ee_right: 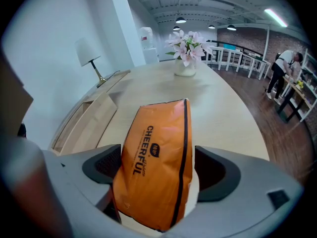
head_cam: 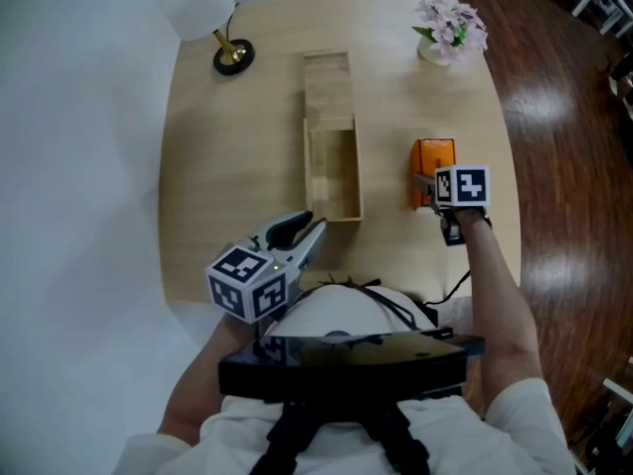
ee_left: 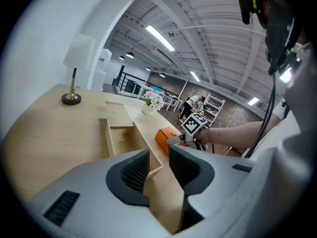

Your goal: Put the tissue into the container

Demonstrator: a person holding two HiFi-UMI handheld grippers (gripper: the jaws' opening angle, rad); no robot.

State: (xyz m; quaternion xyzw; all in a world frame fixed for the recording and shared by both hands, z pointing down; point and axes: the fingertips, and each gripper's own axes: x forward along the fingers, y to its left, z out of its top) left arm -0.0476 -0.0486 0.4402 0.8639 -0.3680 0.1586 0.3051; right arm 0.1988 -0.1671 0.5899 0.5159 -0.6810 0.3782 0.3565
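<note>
The tissue is an orange soft pack [head_cam: 433,158] lying on the round wooden table [head_cam: 227,156], right of the container. My right gripper [head_cam: 443,188] is at the pack's near end. In the right gripper view the pack [ee_right: 156,157] fills the space between the jaws: it touches the left pad and a thin gap shows at the right pad [ee_right: 210,170]. The container is a long open wooden box [head_cam: 333,171] with its sliding lid [head_cam: 327,85] pulled to the far end. My left gripper [head_cam: 305,234] hovers at the table's near edge, jaws a narrow gap apart and holding nothing.
A small lamp [head_cam: 231,55] stands at the far left of the table and a vase of pink flowers [head_cam: 450,26] at the far right. Dark wood floor [head_cam: 564,117] lies beyond the table's right edge. People and shelves stand far off in the room.
</note>
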